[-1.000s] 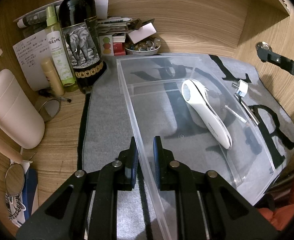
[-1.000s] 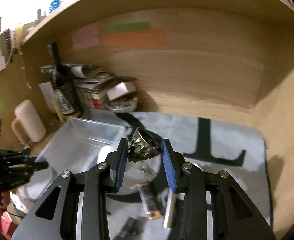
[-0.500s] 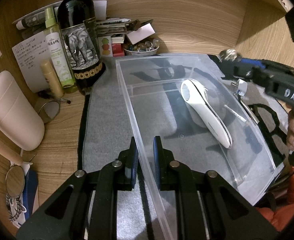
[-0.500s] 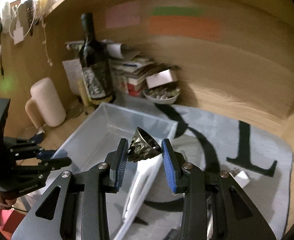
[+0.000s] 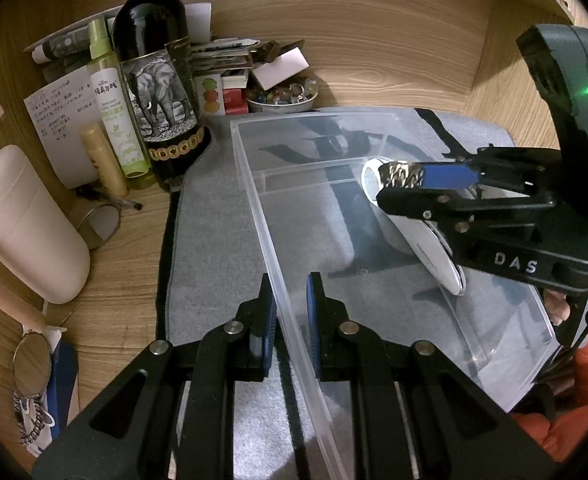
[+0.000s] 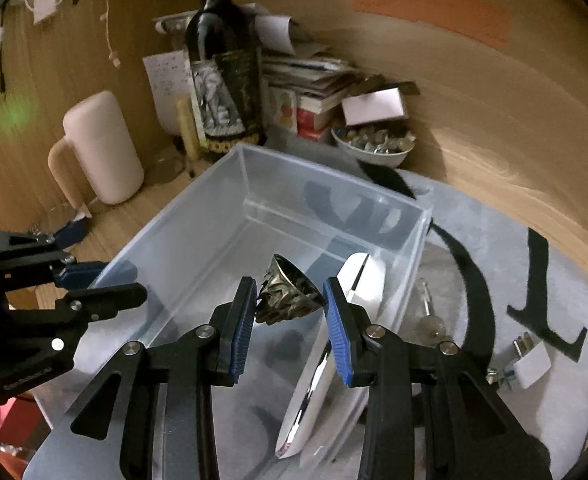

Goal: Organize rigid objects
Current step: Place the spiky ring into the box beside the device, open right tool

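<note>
**Metal cup hanging over the clear bin**

Left gripper (image 5: 287, 304) has its fingers pinched narrow on the near wall of the clear plastic bin (image 6: 230, 184). Right gripper (image 6: 290, 312) grips a crinkly metal cup (image 6: 288, 294) between its fingers, up above the bin's inside. A white handheld device (image 5: 426, 248) lies in the bin under it. Beyond the bin's far-left corner there's a wine bottle (image 5: 154, 80) on the tabletop (image 5: 134, 248), and a bowl of trinkets (image 6: 374, 146) behind the bin.

"DAS" on right gripper (image 5: 404, 184)
</note>
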Demonstrator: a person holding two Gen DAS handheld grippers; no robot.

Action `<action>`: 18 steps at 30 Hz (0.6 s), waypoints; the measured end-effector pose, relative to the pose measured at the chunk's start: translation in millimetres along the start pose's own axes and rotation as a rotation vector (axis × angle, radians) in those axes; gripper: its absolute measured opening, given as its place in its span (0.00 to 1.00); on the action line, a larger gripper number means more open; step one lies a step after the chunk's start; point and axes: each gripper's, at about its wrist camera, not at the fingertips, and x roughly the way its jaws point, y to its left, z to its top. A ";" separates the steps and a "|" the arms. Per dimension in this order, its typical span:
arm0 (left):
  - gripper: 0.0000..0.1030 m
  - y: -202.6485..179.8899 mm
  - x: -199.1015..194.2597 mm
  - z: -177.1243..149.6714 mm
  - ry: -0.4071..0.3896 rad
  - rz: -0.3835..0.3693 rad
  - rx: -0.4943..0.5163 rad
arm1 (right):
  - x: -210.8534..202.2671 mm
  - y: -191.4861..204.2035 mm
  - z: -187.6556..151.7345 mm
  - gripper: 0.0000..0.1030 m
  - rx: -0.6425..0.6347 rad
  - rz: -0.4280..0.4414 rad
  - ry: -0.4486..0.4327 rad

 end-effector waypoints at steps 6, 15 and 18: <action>0.13 -0.8 -0.8 -1.1 -0.001 0.001 0.001 | 4.6 2.6 -0.3 0.31 -0.013 0.001 0.020; 0.13 -0.7 -1.0 -1.3 -0.001 0.002 0.001 | 3.7 3.8 -0.8 0.44 -0.017 0.001 0.018; 0.13 -0.9 -1.1 -1.5 -0.001 0.002 0.003 | -2.3 2.5 0.0 0.48 -0.013 -0.003 0.004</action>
